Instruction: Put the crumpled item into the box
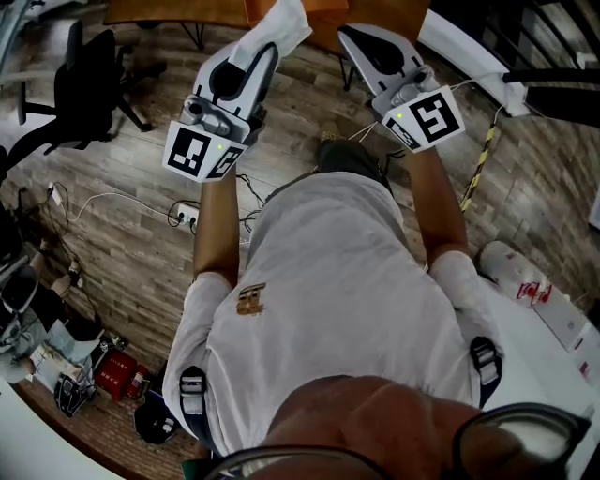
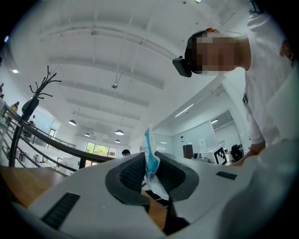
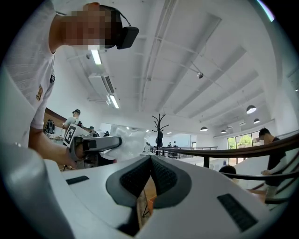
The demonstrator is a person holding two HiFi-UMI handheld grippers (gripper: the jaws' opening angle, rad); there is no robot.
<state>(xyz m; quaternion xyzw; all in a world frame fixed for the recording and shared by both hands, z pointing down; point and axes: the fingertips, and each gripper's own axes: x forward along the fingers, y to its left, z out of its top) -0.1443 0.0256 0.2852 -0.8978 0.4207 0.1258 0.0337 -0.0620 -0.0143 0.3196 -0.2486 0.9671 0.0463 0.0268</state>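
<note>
In the head view both grippers are held up in front of the person's chest, over the wooden floor. My left gripper (image 1: 270,49) is shut on the crumpled item (image 1: 283,22), a white wad that sticks out past the jaw tips. The left gripper view shows the crumpled item (image 2: 150,151) as white and blue film pinched between the dark pads of my left gripper (image 2: 150,163). My right gripper (image 1: 349,36) is beside it, jaws together with nothing in them. In the right gripper view, my right gripper (image 3: 150,162) points at the left gripper (image 3: 96,144) and the crumpled item (image 3: 125,139). An orange-brown surface (image 1: 187,9) lies along the top edge.
A black office chair (image 1: 94,66) stands at the upper left. Cables and a power strip (image 1: 185,217) lie on the floor. A white table (image 1: 553,328) is at the lower right, and a yellow-black striped bar (image 1: 482,161) is right of the grippers. Bags and a red item (image 1: 117,370) sit at the lower left.
</note>
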